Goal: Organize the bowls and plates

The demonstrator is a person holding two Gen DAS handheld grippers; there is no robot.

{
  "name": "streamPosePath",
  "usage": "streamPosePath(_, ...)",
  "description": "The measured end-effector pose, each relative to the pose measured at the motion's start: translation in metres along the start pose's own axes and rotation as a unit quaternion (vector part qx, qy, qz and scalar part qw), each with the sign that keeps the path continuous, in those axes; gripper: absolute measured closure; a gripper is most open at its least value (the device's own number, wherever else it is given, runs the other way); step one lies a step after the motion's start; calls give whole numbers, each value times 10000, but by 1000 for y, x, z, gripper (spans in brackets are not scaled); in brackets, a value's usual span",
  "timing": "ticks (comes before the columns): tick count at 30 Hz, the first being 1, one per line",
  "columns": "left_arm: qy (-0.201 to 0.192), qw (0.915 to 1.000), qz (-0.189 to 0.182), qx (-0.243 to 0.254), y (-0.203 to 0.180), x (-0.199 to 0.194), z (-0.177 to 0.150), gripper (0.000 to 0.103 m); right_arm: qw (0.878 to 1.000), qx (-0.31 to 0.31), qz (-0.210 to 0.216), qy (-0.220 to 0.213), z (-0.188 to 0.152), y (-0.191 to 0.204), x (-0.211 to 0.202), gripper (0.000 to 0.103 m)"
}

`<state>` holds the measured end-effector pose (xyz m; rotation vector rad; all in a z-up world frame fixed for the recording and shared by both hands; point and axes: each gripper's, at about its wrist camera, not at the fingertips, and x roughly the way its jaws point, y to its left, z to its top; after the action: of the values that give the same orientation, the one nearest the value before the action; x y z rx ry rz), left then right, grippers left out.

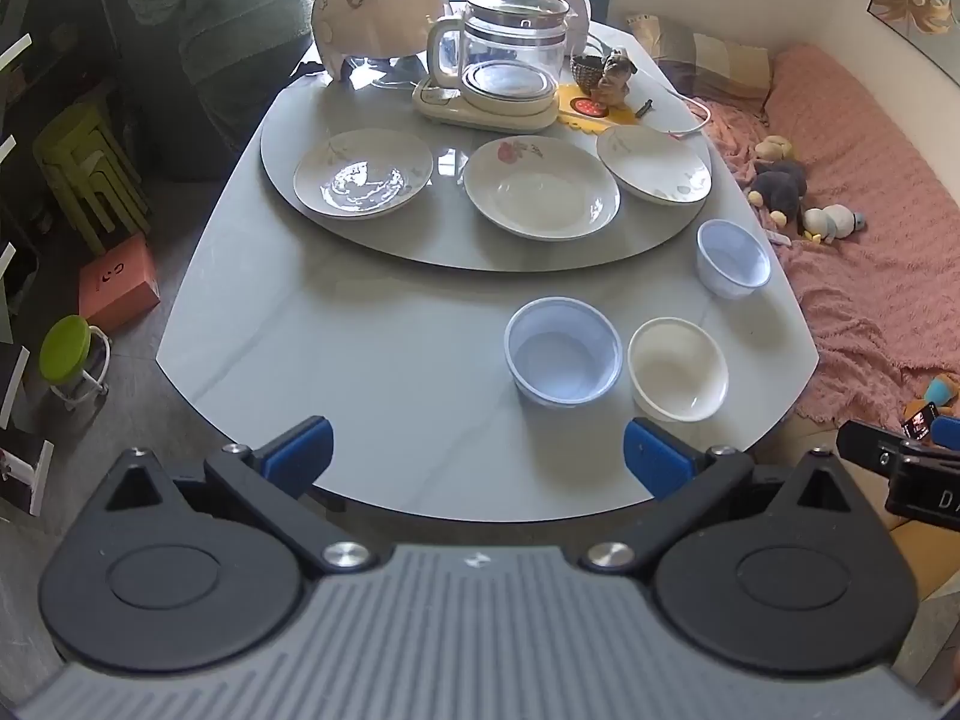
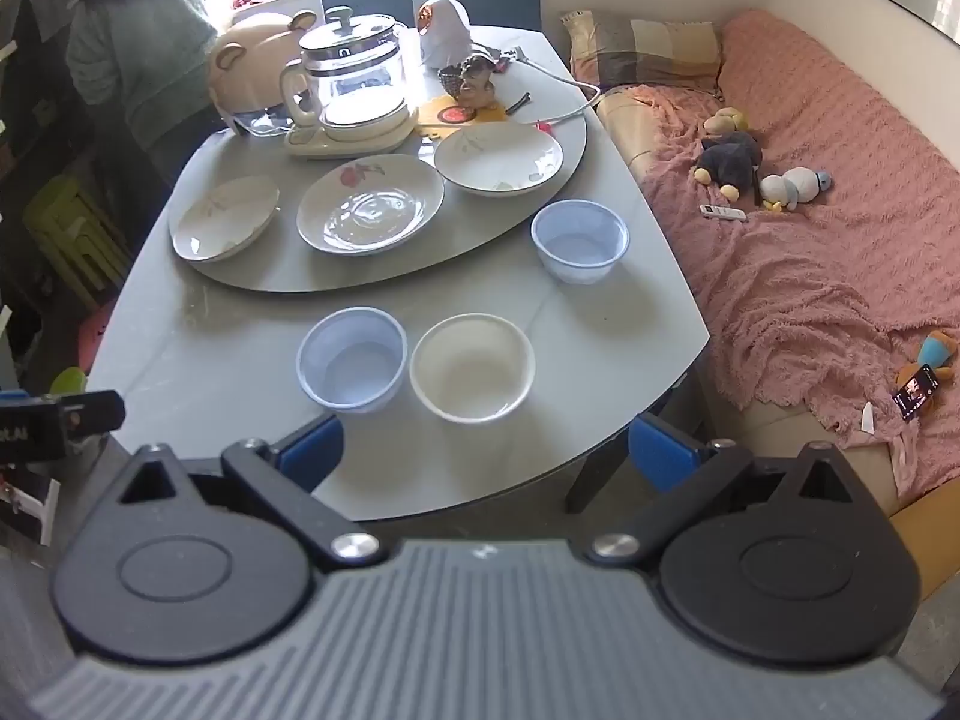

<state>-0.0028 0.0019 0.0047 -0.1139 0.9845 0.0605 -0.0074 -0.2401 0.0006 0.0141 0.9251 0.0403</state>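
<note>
Three white plates lie on the grey turntable [image 1: 420, 240]: a left plate [image 1: 363, 172], a middle plate with a red flower [image 1: 541, 186] and a right plate [image 1: 653, 163]. On the table in front stand a blue bowl [image 1: 563, 358], a white bowl [image 1: 678, 369] and a second blue bowl [image 1: 733, 258]. The right wrist view shows the same plates [image 2: 370, 203] and bowls [image 2: 472, 366]. My left gripper [image 1: 478, 459] is open and empty above the table's near edge. My right gripper [image 2: 486, 456] is open and empty, near the white bowl.
A glass kettle on its base [image 1: 498, 60], a bear-shaped appliance [image 1: 375, 18] and a small figurine [image 1: 612, 81] stand at the back of the turntable. A person [image 1: 222, 18] stands at the far left. A pink-covered sofa with toys [image 2: 810, 192] is right of the table. Green stools [image 1: 84, 174] stand left.
</note>
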Motion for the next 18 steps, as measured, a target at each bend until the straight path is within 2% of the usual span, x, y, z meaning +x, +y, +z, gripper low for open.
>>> streamPosePath(3, 38, 9999, 127, 43, -7, 0, 3, 0, 10000, -9, 0, -9, 0, 0, 0, 0)
streamPosePath(18, 31, 9999, 95, 45, -6, 4, 2, 0, 10000, 27, 18, -8, -1, -3, 2, 0)
